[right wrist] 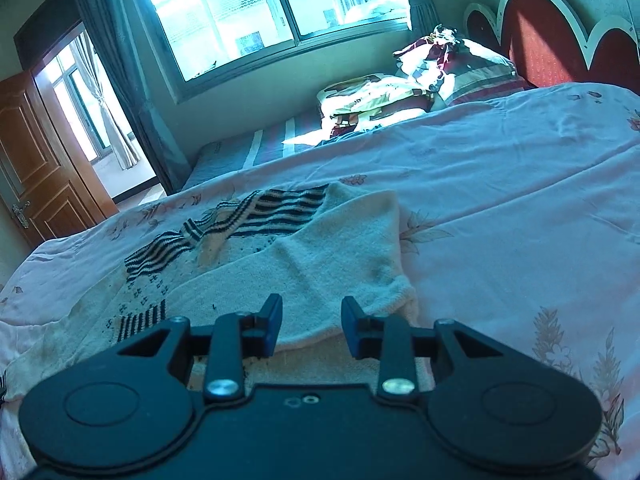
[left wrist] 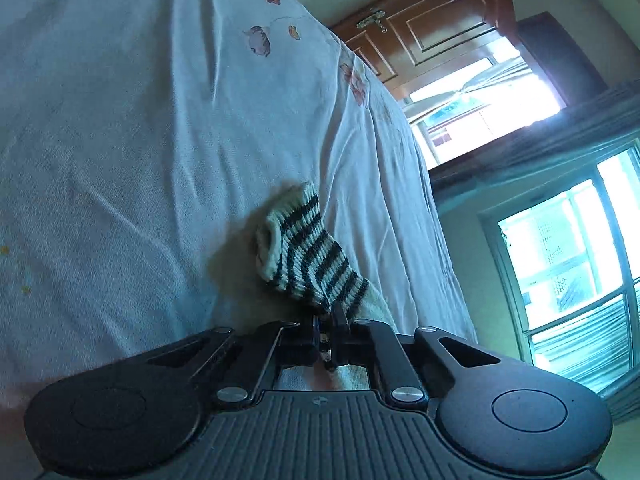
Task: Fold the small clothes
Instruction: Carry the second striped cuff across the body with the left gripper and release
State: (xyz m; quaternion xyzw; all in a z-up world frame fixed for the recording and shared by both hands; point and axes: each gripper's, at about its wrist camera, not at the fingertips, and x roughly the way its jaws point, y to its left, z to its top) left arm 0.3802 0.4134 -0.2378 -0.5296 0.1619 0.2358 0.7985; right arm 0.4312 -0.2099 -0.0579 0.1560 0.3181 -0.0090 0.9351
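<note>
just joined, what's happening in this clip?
A person with tongs in each hand is folding a small knit sweater on a bed. The left tongs are shut on the striped sleeve cuff, holding it up off the sheet. The right tongs are open at the sweater's near edge, one finger resting on the cream fabric, gripping nothing. One cream sleeve is already folded across the body.

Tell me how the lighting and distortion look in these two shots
Left wrist view: windows blown out, horizon tipped steeply, bedsheet dim with a bluish cast, striped sleeve throws a soft shadow. Right wrist view: window glares, sun patch on the pillows, fisheye bends the bed edge.
</note>
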